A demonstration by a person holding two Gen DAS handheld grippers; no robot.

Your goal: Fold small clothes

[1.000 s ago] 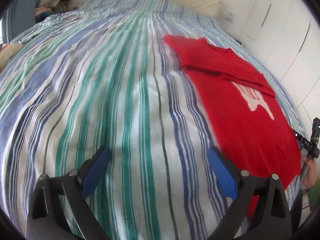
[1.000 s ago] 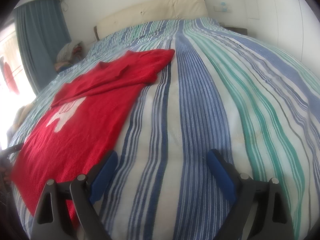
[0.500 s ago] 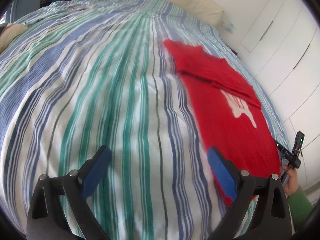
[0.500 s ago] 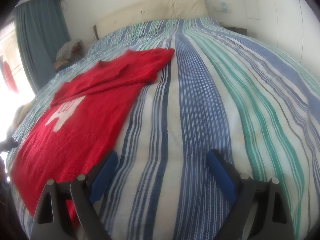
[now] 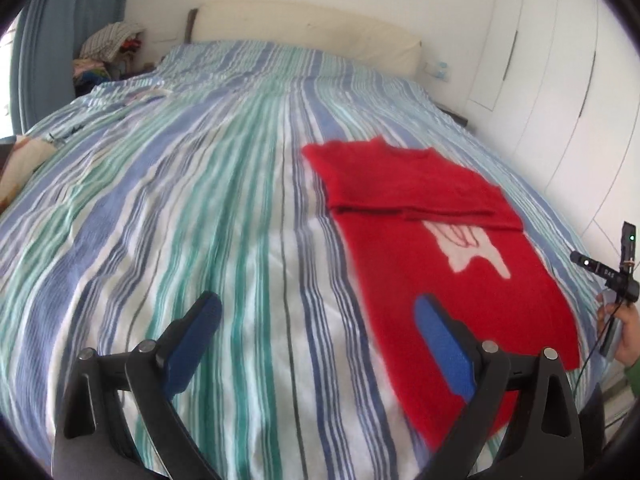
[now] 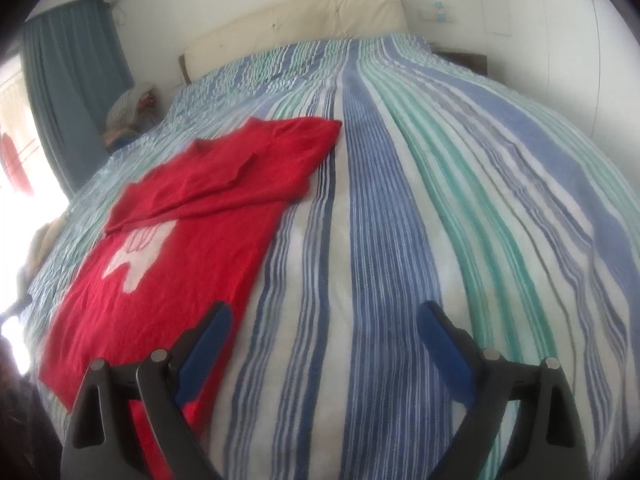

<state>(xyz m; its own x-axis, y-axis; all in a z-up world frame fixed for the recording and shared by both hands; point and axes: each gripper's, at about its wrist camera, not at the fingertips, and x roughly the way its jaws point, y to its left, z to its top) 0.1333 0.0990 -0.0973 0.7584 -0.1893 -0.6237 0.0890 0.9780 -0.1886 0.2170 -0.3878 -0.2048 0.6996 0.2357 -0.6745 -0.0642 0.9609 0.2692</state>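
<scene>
A small red shirt [image 5: 452, 256] with a white print lies flat on the striped bedspread [image 5: 200, 200], its top part folded down over the print. In the left wrist view it is right of centre; my left gripper [image 5: 320, 308] is open and empty, its right finger over the shirt's left edge near the hem. In the right wrist view the shirt [image 6: 176, 248] lies at the left. My right gripper [image 6: 324, 320] is open and empty, its left finger over the shirt's right edge near the hem.
A cream headboard [image 5: 312, 36] stands at the far end of the bed. A pile of clothes [image 5: 108, 48] sits beside a blue curtain at the far left. White wardrobe doors [image 5: 560, 80] line the right side. A hand holding the other gripper [image 5: 616, 276] shows at the right edge.
My left gripper has tilted up and shifted right, so its right finger is now over the shirt. My right gripper has moved slightly left toward the shirt's edge. Both stay open.
</scene>
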